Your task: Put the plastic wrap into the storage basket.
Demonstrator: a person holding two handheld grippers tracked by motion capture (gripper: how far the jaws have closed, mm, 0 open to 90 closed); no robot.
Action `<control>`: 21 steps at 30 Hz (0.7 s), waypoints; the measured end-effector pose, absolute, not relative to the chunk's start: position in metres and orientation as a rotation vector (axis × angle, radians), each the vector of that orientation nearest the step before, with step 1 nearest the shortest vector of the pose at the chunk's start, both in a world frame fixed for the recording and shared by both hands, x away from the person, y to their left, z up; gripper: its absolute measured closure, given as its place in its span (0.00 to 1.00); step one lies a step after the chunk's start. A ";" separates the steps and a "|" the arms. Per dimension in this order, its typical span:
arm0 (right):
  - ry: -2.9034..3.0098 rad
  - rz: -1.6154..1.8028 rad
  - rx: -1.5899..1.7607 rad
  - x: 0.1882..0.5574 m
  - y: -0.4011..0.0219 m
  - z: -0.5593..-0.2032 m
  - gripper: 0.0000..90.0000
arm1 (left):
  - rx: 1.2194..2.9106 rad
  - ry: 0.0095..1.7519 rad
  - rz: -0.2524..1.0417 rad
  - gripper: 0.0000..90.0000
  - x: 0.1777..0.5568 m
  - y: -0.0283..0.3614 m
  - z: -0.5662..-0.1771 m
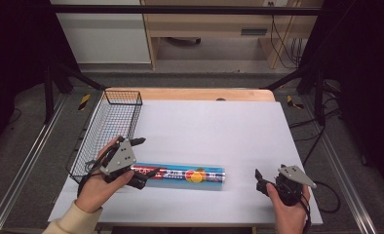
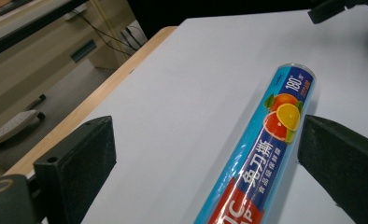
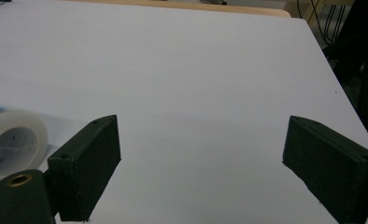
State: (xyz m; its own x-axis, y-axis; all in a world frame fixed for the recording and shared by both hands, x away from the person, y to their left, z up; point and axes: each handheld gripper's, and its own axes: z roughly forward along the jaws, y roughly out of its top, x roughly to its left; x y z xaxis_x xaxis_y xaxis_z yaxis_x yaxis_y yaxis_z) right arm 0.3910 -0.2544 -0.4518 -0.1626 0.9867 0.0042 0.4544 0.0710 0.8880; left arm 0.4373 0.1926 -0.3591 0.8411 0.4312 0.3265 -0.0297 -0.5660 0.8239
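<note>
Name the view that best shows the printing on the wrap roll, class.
The left gripper view: the wrap roll lies close, its fruit picture and lettering legible. The high view gives its whole length, print tiny; the right gripper view catches one clear end.

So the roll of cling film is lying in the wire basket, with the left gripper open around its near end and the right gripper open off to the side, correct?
Not quite. The roll of cling film lies on the white table, beside the wire basket, as the high view shows. The left gripper is open around its end, and the right gripper is open off to the side.
</note>
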 end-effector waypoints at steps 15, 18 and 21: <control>1.750 1.058 1.411 0.387 -0.247 -0.453 0.13 | 2.439 0.129 0.393 0.05 0.462 0.122 -0.366; 1.757 1.052 1.417 0.390 -0.247 -0.455 0.13 | 2.522 0.048 0.366 0.06 0.468 0.119 -0.372; 1.757 1.052 1.423 0.390 -0.248 -0.455 0.13 | 2.561 0.031 0.343 0.06 0.477 0.119 -0.373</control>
